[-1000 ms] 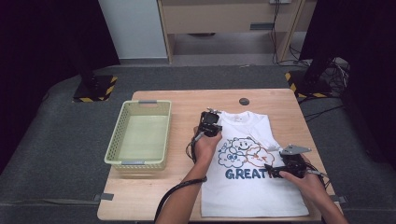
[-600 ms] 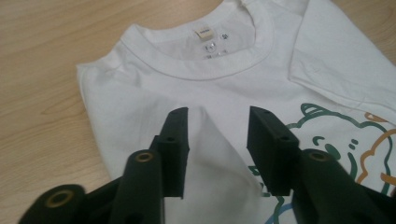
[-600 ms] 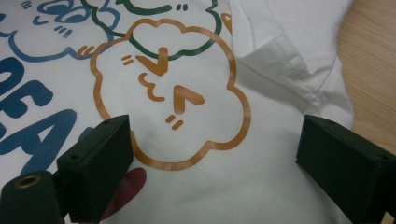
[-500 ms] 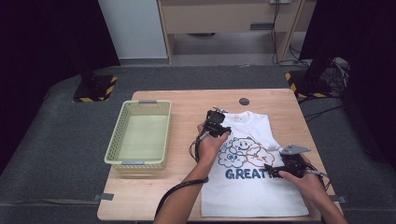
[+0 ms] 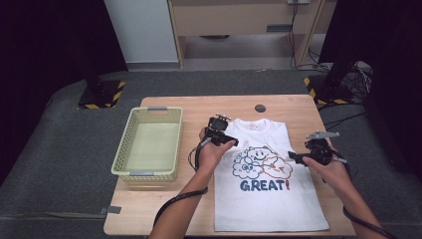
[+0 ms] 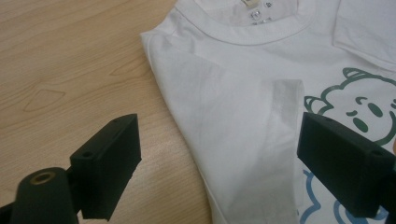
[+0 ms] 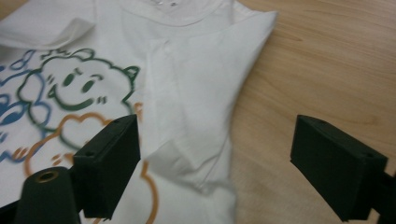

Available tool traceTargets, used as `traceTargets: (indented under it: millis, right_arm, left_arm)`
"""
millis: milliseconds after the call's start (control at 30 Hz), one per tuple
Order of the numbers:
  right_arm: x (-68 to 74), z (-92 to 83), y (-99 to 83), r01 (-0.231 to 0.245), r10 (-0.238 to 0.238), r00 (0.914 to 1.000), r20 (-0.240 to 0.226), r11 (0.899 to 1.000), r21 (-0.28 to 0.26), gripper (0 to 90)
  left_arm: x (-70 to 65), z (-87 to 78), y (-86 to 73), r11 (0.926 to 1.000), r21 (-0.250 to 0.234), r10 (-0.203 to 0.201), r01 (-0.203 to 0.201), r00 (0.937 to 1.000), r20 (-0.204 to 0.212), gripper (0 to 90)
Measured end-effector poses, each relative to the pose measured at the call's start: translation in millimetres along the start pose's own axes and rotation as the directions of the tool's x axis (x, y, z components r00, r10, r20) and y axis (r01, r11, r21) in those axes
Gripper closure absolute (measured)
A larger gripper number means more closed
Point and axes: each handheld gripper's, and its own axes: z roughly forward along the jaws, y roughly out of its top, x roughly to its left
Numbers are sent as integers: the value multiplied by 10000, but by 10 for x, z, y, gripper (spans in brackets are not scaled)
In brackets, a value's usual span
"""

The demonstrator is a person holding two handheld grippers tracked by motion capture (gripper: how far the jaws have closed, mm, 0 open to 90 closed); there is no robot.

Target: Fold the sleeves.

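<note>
A white T-shirt (image 5: 268,204) with a cloud print and the word GREAT! lies flat on the wooden table (image 5: 169,209), both sleeves folded inward. My left gripper (image 5: 222,130) hovers at the shirt's left shoulder. Its jaws have just been opening and stand wide, with the folded sleeve (image 6: 280,121) lying loose below them. My right gripper (image 5: 294,158) hangs over the shirt's right edge. Its jaws have just been closing a little but stand apart over the folded sleeve (image 7: 187,158), and the pads press on nothing.
A pale green plastic basket (image 5: 124,149) stands on the left part of the table. A small dark disc (image 5: 260,108) lies near the far edge. Bare wood (image 7: 327,70) runs along the shirt's right side. Beyond the table are grey floor and a cabinet.
The left gripper went right over the shirt's shoulder, then drew back a little with its jaws opened. The right gripper rose and moved away from the table's front edge.
</note>
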Motion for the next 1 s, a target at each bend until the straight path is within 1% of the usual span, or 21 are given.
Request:
traceTargets:
  millis: [67, 133, 167, 233, 267, 300, 333, 400, 500, 567, 600, 700, 767, 833, 867, 933, 1000]
  right_arm:
    - [-87, 86, 88, -143, 142, 9999, 95, 9998, 139, 207]
    - [-161, 171, 168, -384, 379, 9990, 221, 9990, 221, 239]
    - [-190, 210, 204, -463, 456, 9986, 266, 9987, 229, 253]
    - [-235, 284, 266, -592, 583, 9976, 367, 9980, 219, 271]
    - [-258, 318, 292, -676, 668, 9970, 396, 9976, 170, 288]
    - [-281, 354, 314, -797, 790, 9959, 441, 9967, 136, 304]
    - [-299, 392, 333, -952, 945, 9944, 469, 9954, 129, 324]
    - [-328, 470, 364, -1083, 1074, 9930, 495, 9940, 147, 349]
    - [-345, 595, 410, -1041, 1026, 9933, 529, 9942, 277, 370]
    - [-351, 671, 435, -1111, 1097, 9928, 487, 9934, 275, 375]
    - [-345, 708, 446, -1190, 1178, 9921, 425, 9926, 262, 374]
    - [-317, 819, 464, -1093, 1079, 9935, 374, 9933, 381, 355]
    - [-309, 883, 470, -1038, 1020, 9940, 405, 9935, 462, 341]
    - [-313, 931, 472, -1072, 1051, 9935, 430, 9931, 486, 329]
    - [-317, 948, 473, -1100, 1078, 9932, 451, 9927, 499, 322]
    - [-325, 965, 479, -1087, 1065, 9932, 479, 9931, 451, 315]
    - [-335, 972, 488, -1117, 1095, 9929, 470, 9927, 460, 305]
  left_arm:
    - [17, 33, 9, 9999, -51, -105, 106, 9999, 73, 117]
    - [21, 55, 14, 9999, -41, -125, 125, 9999, 67, 118]
    - [32, 108, 25, 10000, -6, -80, 80, 9999, 82, 118]
    - [47, 164, 46, 10000, 6, 77, -77, 10000, -19, 130]
    - [59, 189, 60, 9999, -86, 67, -67, 10000, -49, 142]
    - [75, 212, 71, 9996, -256, -81, 82, 10000, 43, 163]
    - [75, 212, 71, 9996, -256, -81, 82, 10000, 43, 188]
    - [123, 305, 88, 9991, -394, -156, 156, 9999, 17, 199]
    - [155, 382, 101, 9994, -312, 119, -121, 9999, -61, 205]
    - [172, 411, 111, 9992, -362, 142, -143, 9999, -34, 205]
    - [184, 422, 116, 9992, -312, 241, -242, 9997, -38, 204]
    - [212, 475, 122, 9992, -132, 377, -378, 9992, -107, 200]
    - [239, 496, 128, 9997, -190, 153, -154, 9999, -31, 200]
    - [256, 528, 132, 9999, -134, 85, -86, 9999, -54, 199]
    - [265, 541, 131, 9999, -123, 112, -113, 9999, -107, 200]
    - [271, 554, 128, 9999, -124, 107, -109, 9998, -158, 199]
    - [283, 586, 117, 9999, -136, 2, -4, 9999, -152, 199]
